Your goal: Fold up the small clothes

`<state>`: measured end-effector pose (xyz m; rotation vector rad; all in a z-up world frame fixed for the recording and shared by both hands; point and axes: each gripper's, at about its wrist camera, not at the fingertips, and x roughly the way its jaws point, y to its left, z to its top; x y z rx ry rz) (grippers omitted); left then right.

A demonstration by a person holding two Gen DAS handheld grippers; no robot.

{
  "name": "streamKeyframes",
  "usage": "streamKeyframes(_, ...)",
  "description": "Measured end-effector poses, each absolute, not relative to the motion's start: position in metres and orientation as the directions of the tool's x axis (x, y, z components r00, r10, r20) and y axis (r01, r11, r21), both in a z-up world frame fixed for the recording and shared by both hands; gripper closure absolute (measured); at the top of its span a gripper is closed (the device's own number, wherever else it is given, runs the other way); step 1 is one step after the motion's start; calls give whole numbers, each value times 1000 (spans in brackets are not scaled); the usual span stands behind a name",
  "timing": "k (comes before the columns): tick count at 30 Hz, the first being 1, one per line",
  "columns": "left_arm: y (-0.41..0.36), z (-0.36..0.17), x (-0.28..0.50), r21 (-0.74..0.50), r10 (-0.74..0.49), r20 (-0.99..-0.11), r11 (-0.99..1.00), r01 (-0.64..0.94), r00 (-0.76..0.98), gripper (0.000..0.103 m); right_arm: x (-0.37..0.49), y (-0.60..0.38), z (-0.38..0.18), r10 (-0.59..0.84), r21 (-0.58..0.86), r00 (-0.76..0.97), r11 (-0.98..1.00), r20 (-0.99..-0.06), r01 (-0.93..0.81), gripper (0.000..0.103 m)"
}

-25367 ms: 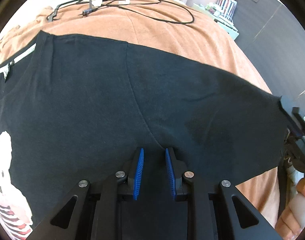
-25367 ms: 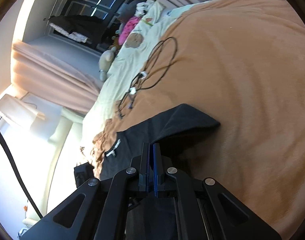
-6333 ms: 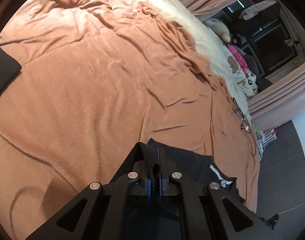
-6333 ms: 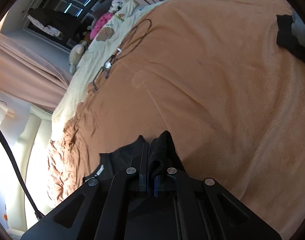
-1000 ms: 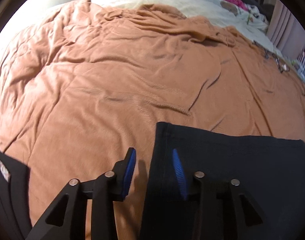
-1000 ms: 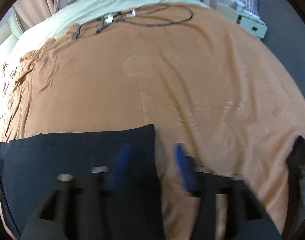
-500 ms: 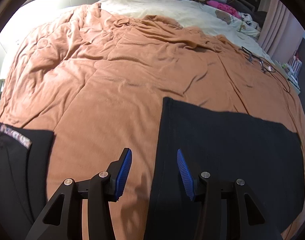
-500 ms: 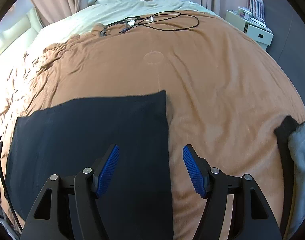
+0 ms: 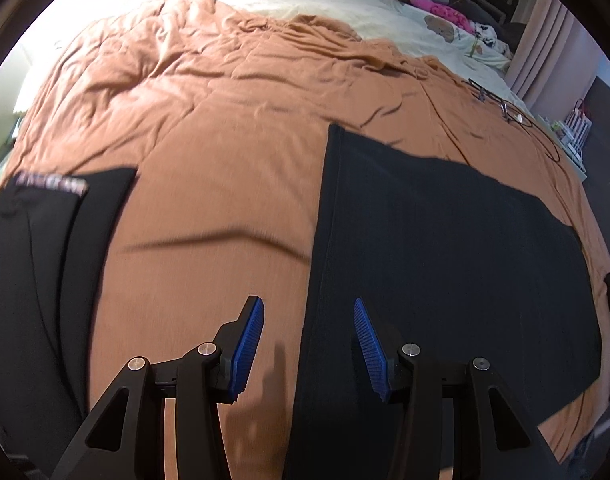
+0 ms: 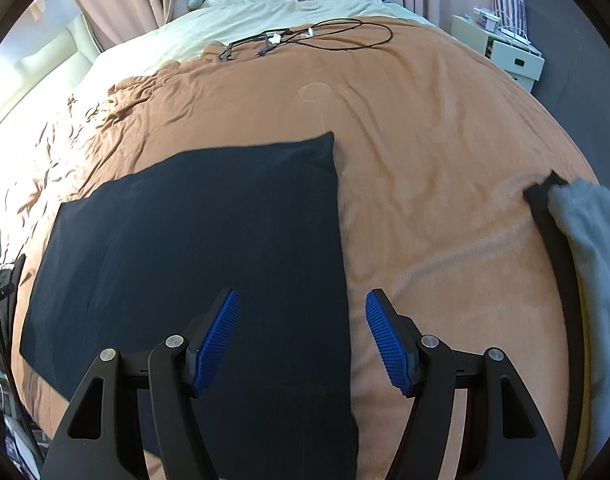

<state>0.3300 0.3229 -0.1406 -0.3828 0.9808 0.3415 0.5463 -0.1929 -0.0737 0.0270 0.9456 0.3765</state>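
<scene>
- Left gripper [image 9: 307,346] hovers above the blanket [image 9: 209,128], jaws wide apart and empty, straddling the shirt's left edge.
- Right gripper [image 10: 301,338] likewise gapes empty over the right edge.
- Shirt [image 10: 193,240] lies flat, folded, long axis left-right.

Nothing readable anywhere; only a pale printed strip [image 9: 51,185] along the top edge of the folded black garment [image 9: 37,272] lying at far left on the rust-orange blanket [image 9: 209,128], lettering smeared past making out.
</scene>
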Motion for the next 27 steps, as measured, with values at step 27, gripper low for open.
streamKeyframes(27, 288, -195, 224, 23, 240, -894, 868, -496, 379, 54, 422, -249, -125, 261, 214, 482, 965, -836, -152, 47)
